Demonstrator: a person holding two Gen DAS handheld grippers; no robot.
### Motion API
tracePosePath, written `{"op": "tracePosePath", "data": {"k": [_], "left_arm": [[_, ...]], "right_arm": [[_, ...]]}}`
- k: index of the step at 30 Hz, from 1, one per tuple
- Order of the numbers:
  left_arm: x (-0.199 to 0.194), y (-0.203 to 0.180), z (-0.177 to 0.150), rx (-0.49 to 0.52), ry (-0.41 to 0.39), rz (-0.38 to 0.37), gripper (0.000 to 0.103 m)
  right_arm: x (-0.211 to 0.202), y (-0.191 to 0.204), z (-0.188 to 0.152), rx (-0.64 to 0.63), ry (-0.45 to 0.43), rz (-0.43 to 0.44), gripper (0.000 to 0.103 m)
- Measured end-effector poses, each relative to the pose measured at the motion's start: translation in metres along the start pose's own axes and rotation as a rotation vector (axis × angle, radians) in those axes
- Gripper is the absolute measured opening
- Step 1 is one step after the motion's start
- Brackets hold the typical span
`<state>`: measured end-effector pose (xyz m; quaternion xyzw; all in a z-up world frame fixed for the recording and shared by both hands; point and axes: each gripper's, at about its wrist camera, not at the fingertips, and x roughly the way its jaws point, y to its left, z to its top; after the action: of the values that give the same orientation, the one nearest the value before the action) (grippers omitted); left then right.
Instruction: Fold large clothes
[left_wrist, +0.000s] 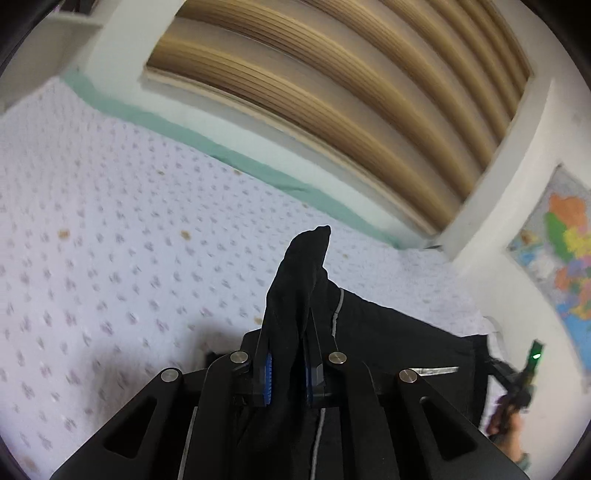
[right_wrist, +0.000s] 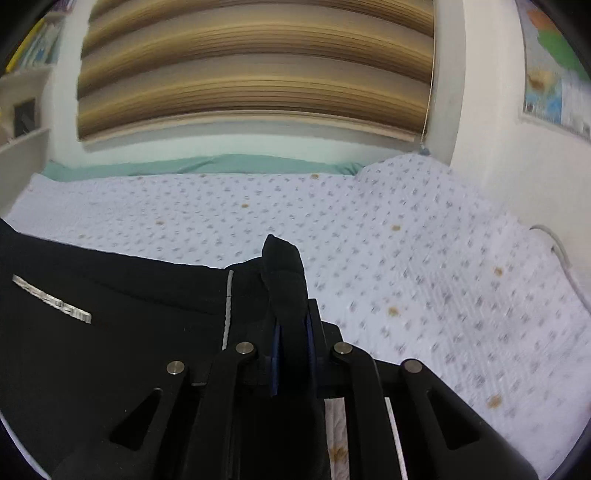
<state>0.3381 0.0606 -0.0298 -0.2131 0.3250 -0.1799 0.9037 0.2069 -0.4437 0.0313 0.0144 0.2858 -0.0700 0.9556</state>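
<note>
Black garment (left_wrist: 388, 343) pinched in left tool (left_wrist: 288, 373) and right tool (right_wrist: 293, 350) (above bedspread (right_wrist: 424, 258)).

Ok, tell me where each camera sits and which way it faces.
Left wrist: on the left claw, facing along the bed toward the blind; the right claw shows at right.
Right wrist: on the right claw, facing the blind squarely.
Shared: each claw pinches the black garment above the bed.

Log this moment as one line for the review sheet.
stage: mid-fold | left tool: shut on black garment | right tool: shut on black garment | garment: stretched between tools over dotted bedspread | view: motion-blurred
</note>
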Motion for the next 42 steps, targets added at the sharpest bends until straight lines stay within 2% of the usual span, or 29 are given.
{"op": "tracePosePath", "data": {"k": [2,6,7,8,9,11,13,14,17,19,20,21,23,25,28,31,32,33,35,36,42], "left_arm": [[0.027,0.004,-0.001,-0.001,0.060,0.074,0.011],[0.090,0.042,-0.030,-0.070,0.221,0.185,0.012],[0.103,0.050,-0.043,-0.090,0.267,0.188,0.013],[0.117,0.059,-0.054,-0.107,0.318,0.187,0.023],[0.128,0.065,-0.065,-0.112,0.356,0.174,0.027],[0.124,0.066,-0.070,-0.093,0.332,0.152,0.027],[0.111,0.067,-0.067,-0.097,0.325,0.132,0.036],[0.103,0.070,-0.064,-0.106,0.336,0.143,0.044],[0.060,0.080,-0.047,-0.142,0.272,0.176,0.044],[0.026,0.066,-0.041,-0.112,0.234,0.228,0.044],[0.016,0.053,-0.041,-0.087,0.220,0.218,0.045],[0.002,0.031,-0.043,-0.055,0.209,0.181,0.047],[-0.015,-0.012,-0.057,0.002,0.204,0.086,0.052],[-0.022,-0.050,-0.074,0.059,0.191,0.010,0.057],[-0.010,-0.106,-0.107,0.127,0.211,-0.037,0.058],[0.011,-0.142,-0.145,0.206,0.240,-0.026,0.058],[0.026,-0.150,-0.159,0.240,0.272,-0.008,0.058],[0.036,-0.149,-0.172,0.257,0.314,0.014,0.058],[0.071,-0.149,-0.197,0.313,0.423,0.119,0.058],[0.083,-0.147,-0.203,0.331,0.443,0.143,0.059],[0.089,-0.138,-0.202,0.304,0.425,0.127,0.059]], "right_arm": [[0.035,0.003,-0.004,0.027,0.085,-0.010,0.013],[0.115,0.006,-0.050,0.115,0.319,0.034,0.014],[0.133,0.008,-0.065,0.132,0.378,0.064,0.017],[0.142,0.009,-0.074,0.138,0.398,0.070,0.018],[0.143,0.008,-0.079,0.151,0.379,0.069,0.022],[0.135,0.005,-0.078,0.168,0.347,0.080,0.029],[0.127,-0.002,-0.077,0.183,0.347,0.108,0.031],[0.116,-0.008,-0.075,0.204,0.326,0.123,0.033],[0.075,-0.021,-0.066,0.271,0.234,0.184,0.040],[0.036,-0.027,-0.061,0.365,0.173,0.299,0.066],[0.026,-0.026,-0.060,0.388,0.157,0.331,0.084],[0.005,-0.018,-0.059,0.404,0.120,0.402,0.088],[-0.017,0.007,-0.053,0.337,0.110,0.457,0.088],[-0.035,0.045,-0.051,0.217,0.134,0.441,0.088],[-0.050,0.098,-0.064,0.063,0.190,0.415,0.087],[-0.046,0.125,-0.085,-0.022,0.222,0.326,0.086],[-0.039,0.130,-0.093,-0.038,0.242,0.304,0.085],[-0.022,0.136,-0.106,-0.062,0.304,0.291,0.085],[0.004,0.142,-0.123,-0.091,0.410,0.302,0.085],[0.018,0.143,-0.131,-0.095,0.434,0.307,0.086],[0.018,0.142,-0.138,-0.085,0.395,0.310,0.086]]}}
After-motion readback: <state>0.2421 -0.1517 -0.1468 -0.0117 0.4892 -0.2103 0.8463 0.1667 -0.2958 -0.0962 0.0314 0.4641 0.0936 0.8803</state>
